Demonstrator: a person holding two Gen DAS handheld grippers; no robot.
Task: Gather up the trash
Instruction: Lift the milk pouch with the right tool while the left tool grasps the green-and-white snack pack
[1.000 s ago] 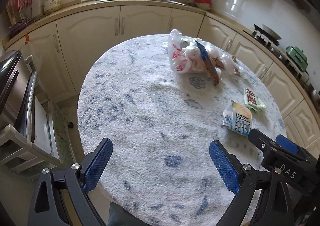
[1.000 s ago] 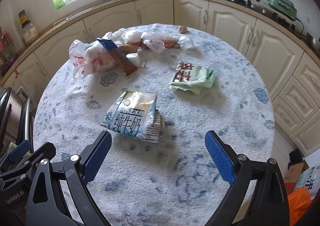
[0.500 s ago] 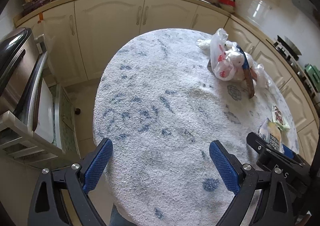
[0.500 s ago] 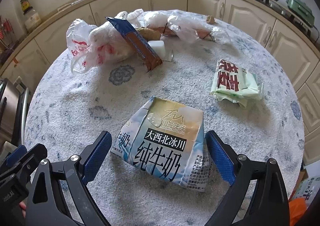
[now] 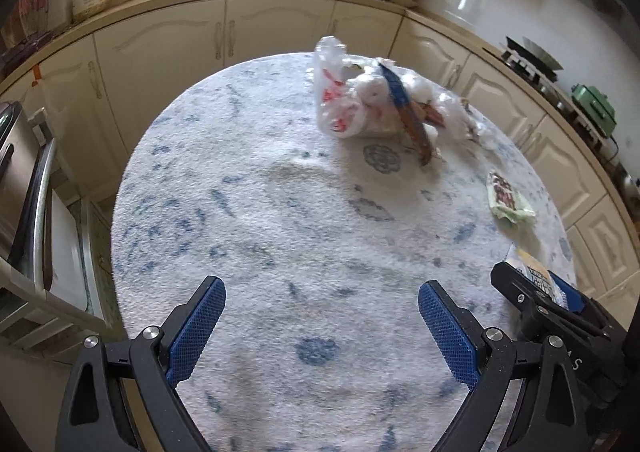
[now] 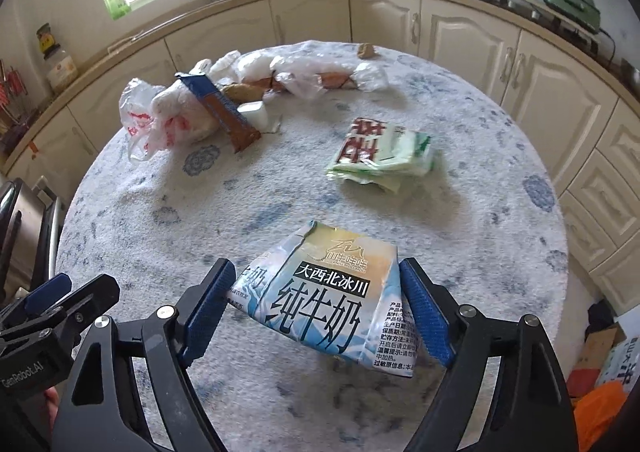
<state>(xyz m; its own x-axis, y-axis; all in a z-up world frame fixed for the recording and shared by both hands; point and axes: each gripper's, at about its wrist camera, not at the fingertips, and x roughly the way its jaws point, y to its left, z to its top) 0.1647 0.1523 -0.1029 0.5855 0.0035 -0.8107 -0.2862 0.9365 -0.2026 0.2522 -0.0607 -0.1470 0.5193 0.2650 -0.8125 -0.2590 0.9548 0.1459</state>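
A kitchen with cream cabinets curving round the walls, a window over the sink, and in the middle a round table (image 6: 500, 156) covered in a white cloth with blue mottling.

In the right wrist view the right claw (image 6: 316, 306) sits low over the near part of the table with the crushed blue-and-white milk carton (image 6: 324, 292) between its blue pads. A second ago the carton lay well ahead of the fingers; now it fills the gap between them, the right pad against its side and the left pad at its other edge. The jaws have just been closing, and the pads look to be touching the carton, though whether they press firmly is hard to tell. The carton rests on the cloth, printed face up.

Beyond it lies a flattened green-and-white packet (image 6: 380, 156) with red lettering, apart from the carton. Farther back is a heap of trash: a white plastic bag (image 6: 160, 120) with red print, a long blue-and-brown wrapper (image 6: 220, 112) leaning on it, and crumpled clear plastic (image 6: 312, 72) trailing to the right.

In the left wrist view the left claw (image 5: 320, 328) is spread wide with nothing between its pads, above bare cloth at the near edge of the table. Compared with half a second ago this view has swung back toward the heap, which now sits nearer the middle of the picture. The right claw's black body shows at the lower right there, with a sliver of the carton beside it.
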